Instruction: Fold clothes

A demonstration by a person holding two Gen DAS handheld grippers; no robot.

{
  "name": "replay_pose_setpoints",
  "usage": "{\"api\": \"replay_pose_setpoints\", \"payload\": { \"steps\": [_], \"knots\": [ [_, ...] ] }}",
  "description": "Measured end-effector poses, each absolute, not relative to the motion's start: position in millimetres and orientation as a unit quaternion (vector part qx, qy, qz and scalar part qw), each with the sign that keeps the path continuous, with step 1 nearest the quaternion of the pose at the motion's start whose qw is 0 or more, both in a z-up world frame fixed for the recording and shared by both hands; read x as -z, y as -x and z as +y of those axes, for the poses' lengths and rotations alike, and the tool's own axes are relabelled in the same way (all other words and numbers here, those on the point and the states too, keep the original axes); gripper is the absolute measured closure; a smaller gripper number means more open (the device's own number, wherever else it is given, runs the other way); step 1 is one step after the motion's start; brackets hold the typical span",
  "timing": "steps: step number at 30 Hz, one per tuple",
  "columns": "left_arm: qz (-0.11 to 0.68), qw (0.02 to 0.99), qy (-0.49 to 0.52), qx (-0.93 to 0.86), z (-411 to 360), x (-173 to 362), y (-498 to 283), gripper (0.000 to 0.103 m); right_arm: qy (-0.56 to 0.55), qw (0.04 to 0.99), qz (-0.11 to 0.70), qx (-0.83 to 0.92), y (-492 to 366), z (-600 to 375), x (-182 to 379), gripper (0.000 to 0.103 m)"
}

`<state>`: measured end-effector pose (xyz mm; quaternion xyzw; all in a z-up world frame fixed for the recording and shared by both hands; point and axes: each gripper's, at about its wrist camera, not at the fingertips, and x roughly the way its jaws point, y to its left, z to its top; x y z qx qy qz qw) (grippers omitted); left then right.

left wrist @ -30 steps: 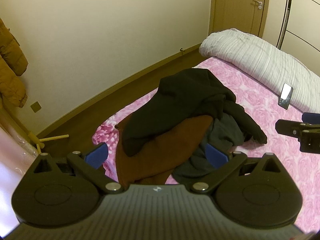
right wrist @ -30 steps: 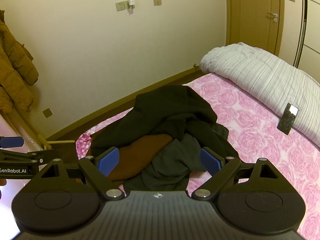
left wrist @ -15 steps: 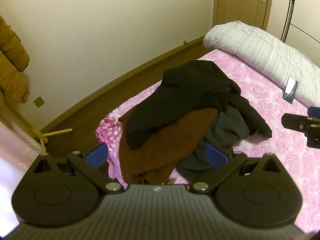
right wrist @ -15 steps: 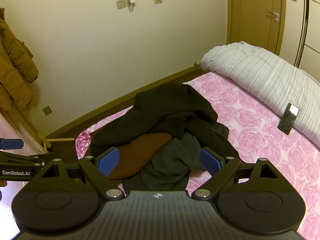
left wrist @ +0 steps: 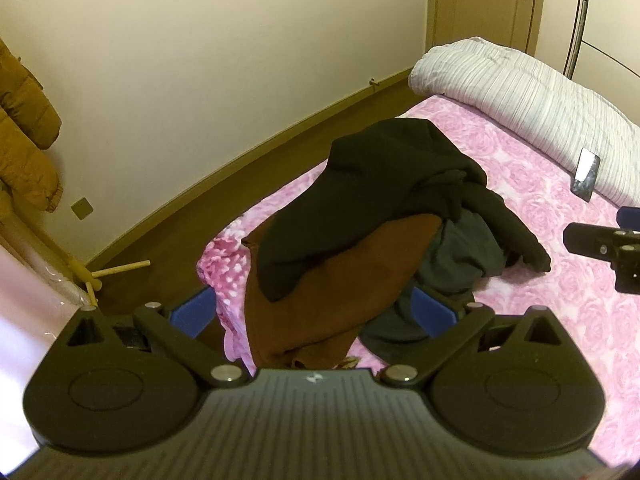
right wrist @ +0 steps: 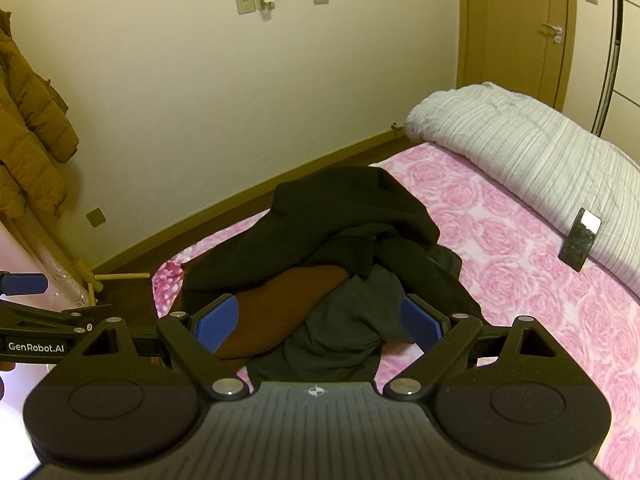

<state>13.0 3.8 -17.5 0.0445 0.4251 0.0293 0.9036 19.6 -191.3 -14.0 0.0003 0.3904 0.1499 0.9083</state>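
Observation:
A heap of clothes lies on the near corner of the pink rose-patterned bed (left wrist: 552,304): a black garment (left wrist: 384,184) on top, a brown garment (left wrist: 320,292) under it, a dark grey garment (left wrist: 460,256) to the right. My left gripper (left wrist: 312,312) hovers open above the brown garment, touching nothing. In the right wrist view the same black garment (right wrist: 352,208), brown garment (right wrist: 280,308) and grey garment (right wrist: 348,320) show. My right gripper (right wrist: 320,320) hangs open over the grey garment, empty. Each gripper shows at the edge of the other's view.
A rolled white striped duvet (right wrist: 520,148) lies along the far side of the bed, with a phone (right wrist: 580,238) leaning on it. Brown padded coats (right wrist: 28,128) hang at the left on a wooden stand (left wrist: 100,276). Bare floor runs between bed and wall; a door (right wrist: 516,28) is far right.
The left gripper has drawn back and risen a little, so the heap sits lower and farther in its view. The right gripper has barely moved. Both stay open.

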Motion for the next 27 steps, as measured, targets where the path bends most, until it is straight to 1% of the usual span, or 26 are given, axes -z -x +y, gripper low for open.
{"api": "replay_pose_setpoints", "payload": {
  "steps": [27],
  "knots": [
    [0.428,0.902,-0.039,-0.033,12.9,18.2,-12.6,0.001,0.004,0.907,0.393,-0.151,-20.2,-185.5,14.3,0.013]
  ]
}}
